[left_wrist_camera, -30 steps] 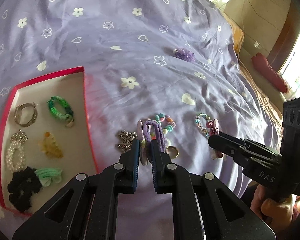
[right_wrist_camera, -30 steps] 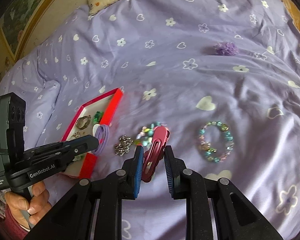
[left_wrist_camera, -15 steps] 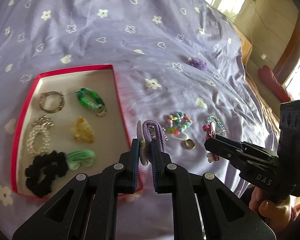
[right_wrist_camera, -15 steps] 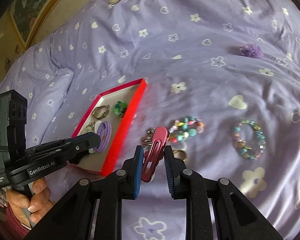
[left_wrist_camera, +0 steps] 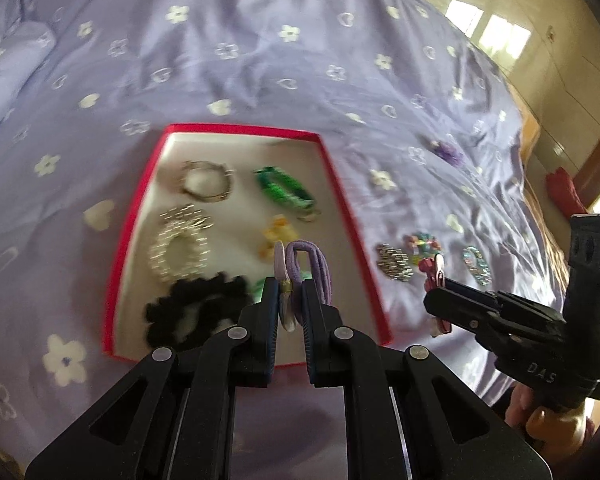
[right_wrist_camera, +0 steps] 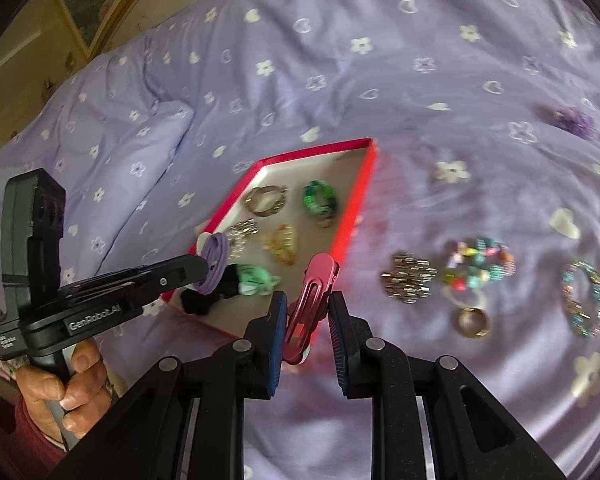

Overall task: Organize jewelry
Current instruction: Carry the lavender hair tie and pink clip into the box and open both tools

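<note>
A red-rimmed tray [left_wrist_camera: 342, 196] [right_wrist_camera: 364, 176] lies on the purple bedspread and holds several pieces: a silver bracelet [left_wrist_camera: 206, 184], a green band [left_wrist_camera: 286, 192], a pearl bracelet [left_wrist_camera: 178, 248], a yellow clip [left_wrist_camera: 278, 234] and a black scrunchie [left_wrist_camera: 192, 310]. My left gripper [left_wrist_camera: 290, 292] is shut on a purple hair tie [left_wrist_camera: 316, 268] and holds it above the tray's near right part; it also shows in the right wrist view [right_wrist_camera: 214, 256]. My right gripper [right_wrist_camera: 306, 316] is shut on a pink hair clip [right_wrist_camera: 312, 300] just right of the tray's near corner.
On the bedspread right of the tray lie a silver charm cluster [right_wrist_camera: 410, 282], a multicoloured bead bracelet [right_wrist_camera: 478, 266], a gold ring [right_wrist_camera: 474, 322], a teal bead bracelet [right_wrist_camera: 584, 304] and, farther off, a purple scrunchie [right_wrist_camera: 574, 120]. A pillow [right_wrist_camera: 100, 152] lies at the left.
Both grippers have moved left with their items. The left gripper with the hair tie now hangs over the tray, and the right gripper with the clip has come up to the tray's near corner.
</note>
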Motion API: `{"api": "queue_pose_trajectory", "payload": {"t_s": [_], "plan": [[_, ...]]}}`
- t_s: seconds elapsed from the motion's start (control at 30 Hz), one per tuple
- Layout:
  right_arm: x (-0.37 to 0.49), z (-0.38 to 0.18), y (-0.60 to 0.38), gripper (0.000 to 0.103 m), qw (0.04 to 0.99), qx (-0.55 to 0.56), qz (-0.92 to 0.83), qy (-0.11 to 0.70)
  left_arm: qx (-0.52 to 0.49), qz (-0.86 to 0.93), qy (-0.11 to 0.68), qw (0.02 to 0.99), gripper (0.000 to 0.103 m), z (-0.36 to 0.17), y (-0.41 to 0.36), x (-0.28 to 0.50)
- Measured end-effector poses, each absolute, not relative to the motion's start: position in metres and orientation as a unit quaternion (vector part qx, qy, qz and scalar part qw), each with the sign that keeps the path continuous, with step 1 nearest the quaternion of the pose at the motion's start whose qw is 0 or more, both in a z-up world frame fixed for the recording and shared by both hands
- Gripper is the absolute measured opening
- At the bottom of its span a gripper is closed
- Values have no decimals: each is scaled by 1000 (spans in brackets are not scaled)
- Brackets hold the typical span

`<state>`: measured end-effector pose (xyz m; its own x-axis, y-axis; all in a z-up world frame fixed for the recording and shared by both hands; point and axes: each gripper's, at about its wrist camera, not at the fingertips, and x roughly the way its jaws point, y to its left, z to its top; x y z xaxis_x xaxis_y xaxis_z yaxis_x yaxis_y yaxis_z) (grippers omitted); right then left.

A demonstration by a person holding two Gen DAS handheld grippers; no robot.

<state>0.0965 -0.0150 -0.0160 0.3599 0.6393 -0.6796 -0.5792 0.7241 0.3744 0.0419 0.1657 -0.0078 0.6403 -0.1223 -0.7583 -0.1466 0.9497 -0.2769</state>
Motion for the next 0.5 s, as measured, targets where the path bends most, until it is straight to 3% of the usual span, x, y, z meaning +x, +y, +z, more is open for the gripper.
{"api": "queue_pose_trajectory", "payload": {"t_s": [0.5], "plan": [[97,-38,59,21,785,-18,418,458,-175,54,439,880,10,-32,215,29]]}}
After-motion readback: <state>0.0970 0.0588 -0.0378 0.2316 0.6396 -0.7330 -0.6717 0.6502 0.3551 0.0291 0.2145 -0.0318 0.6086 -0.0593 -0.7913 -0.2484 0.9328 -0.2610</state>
